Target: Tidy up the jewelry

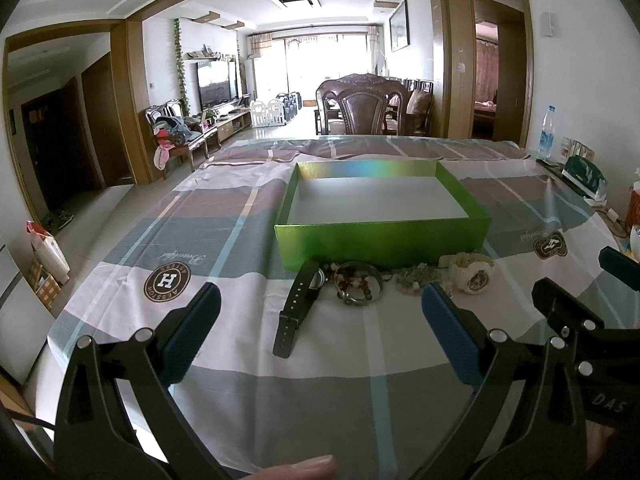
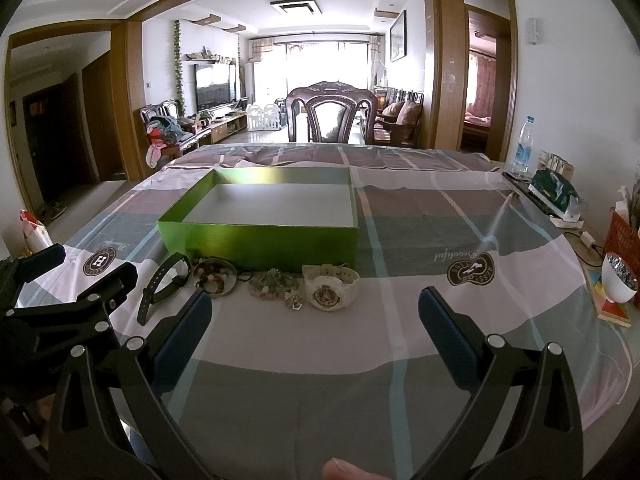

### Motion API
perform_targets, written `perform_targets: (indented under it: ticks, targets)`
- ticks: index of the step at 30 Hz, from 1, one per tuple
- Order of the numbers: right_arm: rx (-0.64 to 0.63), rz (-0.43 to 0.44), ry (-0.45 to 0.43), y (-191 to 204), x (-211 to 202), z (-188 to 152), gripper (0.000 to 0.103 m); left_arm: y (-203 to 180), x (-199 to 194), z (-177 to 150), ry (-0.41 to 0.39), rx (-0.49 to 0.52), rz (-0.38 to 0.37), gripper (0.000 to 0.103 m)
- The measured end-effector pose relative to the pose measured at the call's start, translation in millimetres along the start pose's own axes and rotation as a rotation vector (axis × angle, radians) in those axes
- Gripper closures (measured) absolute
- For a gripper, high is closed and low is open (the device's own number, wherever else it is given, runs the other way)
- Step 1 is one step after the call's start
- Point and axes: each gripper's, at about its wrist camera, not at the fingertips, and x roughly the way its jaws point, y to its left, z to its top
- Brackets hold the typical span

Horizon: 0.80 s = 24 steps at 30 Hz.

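Both tools stand with fingers spread, holding nothing: left gripper [image 1: 320, 320], right gripper [image 2: 316, 320]. Jewelry lies in a row against the green box [image 1: 384, 242]: black watch [image 1: 298, 304], bead bracelets [image 1: 358, 282], white watch [image 1: 472, 272]. Advisable: take one end piece first, lifting clear of its neighbours.

A box [image 1: 382, 236] sits mid-table on the cloth [image 1: 248, 360], with a row of jewelry lined up along its near wall — from left to right, a strap watch [image 1: 298, 306], a bangle [image 1: 358, 282] ringed with beads, a heap of beads [image 1: 414, 278], then a chunky watch [image 1: 472, 274]. Behind the table stands a chair [image 1: 362, 108]. Along the table's right edge — well apart from the box — stand a bottle [image 2: 523, 146], a pouch [image 2: 556, 192] nearer, and a bowl [image 2: 619, 283] nearest.
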Motion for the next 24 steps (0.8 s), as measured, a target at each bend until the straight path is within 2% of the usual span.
perform_targets:
  ticks: [24]
  targets:
    - [0.000,0.001,0.001,-0.8,0.4,-1.6,0.002,-0.8,1.0,0.6,0.003,0.001,0.003,0.004]
